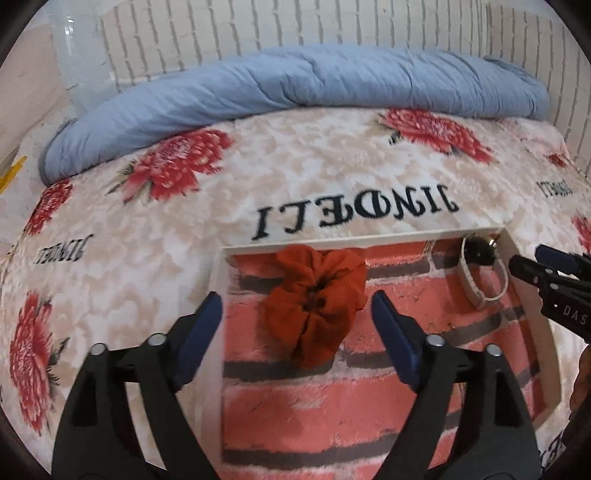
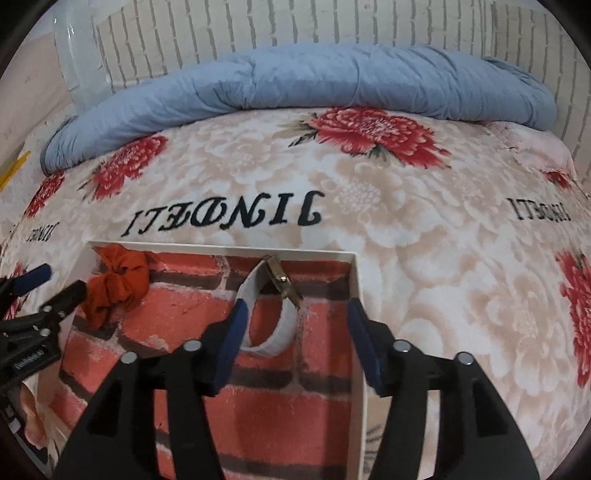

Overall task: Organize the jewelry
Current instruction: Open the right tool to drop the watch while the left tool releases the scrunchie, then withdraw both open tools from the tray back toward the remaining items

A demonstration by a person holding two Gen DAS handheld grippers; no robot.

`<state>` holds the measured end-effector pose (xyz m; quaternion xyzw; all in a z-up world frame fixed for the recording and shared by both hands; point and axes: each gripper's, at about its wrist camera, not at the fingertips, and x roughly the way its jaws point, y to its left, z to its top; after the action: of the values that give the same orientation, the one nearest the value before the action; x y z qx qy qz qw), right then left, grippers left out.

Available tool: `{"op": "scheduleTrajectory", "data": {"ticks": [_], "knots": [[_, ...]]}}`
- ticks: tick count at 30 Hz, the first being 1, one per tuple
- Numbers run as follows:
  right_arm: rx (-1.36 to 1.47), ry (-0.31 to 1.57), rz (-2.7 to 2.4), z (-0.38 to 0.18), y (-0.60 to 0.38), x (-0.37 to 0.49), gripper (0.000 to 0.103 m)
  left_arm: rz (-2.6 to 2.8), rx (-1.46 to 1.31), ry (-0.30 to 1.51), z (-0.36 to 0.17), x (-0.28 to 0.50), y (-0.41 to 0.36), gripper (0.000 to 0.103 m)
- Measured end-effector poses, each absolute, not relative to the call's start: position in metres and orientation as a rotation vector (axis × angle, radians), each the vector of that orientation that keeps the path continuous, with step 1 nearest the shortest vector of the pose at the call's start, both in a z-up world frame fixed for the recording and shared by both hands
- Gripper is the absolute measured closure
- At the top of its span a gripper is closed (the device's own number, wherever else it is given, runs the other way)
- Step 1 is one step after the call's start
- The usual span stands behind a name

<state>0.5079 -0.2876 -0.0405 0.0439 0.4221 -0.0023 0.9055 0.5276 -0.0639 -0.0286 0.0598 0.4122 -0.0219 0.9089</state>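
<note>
A shallow white box with a red brick-pattern floor lies on the bed; it also shows in the right wrist view. An orange scrunchie lies in its far left part, between the fingers of my open left gripper. It also shows in the right wrist view. A white band with a metal clasp stands in the far right corner, just ahead of my open right gripper. The band sits beside a small dark fuzzy item. The right gripper enters at the right edge.
The box rests on a floral blanket printed with black lettering. A rolled blue quilt lies along the far side against a white brick wall. The left gripper shows at the left edge.
</note>
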Motion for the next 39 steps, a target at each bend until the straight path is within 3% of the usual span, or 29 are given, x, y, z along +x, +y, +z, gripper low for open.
{"op": "scheduleTrajectory", "data": {"ticks": [5, 13, 39], "knots": [[0.101, 0.830, -0.007, -0.019, -0.294, 0.478, 0.027, -0.037, 0.090, 0.783, 0.004, 0.492, -0.047, 0.005], [0.062, 0.802, -0.017, -0.001, -0.291, 0.424, 0.027, -0.044, 0.036, 0.753, 0.029, 0.432, -0.021, 0.005], [-0.003, 0.660, 0.036, 0.002, -0.274, 0.267, 0.027, -0.006, 0.031, 0.678, 0.025, 0.283, 0.009, 0.005]]}}
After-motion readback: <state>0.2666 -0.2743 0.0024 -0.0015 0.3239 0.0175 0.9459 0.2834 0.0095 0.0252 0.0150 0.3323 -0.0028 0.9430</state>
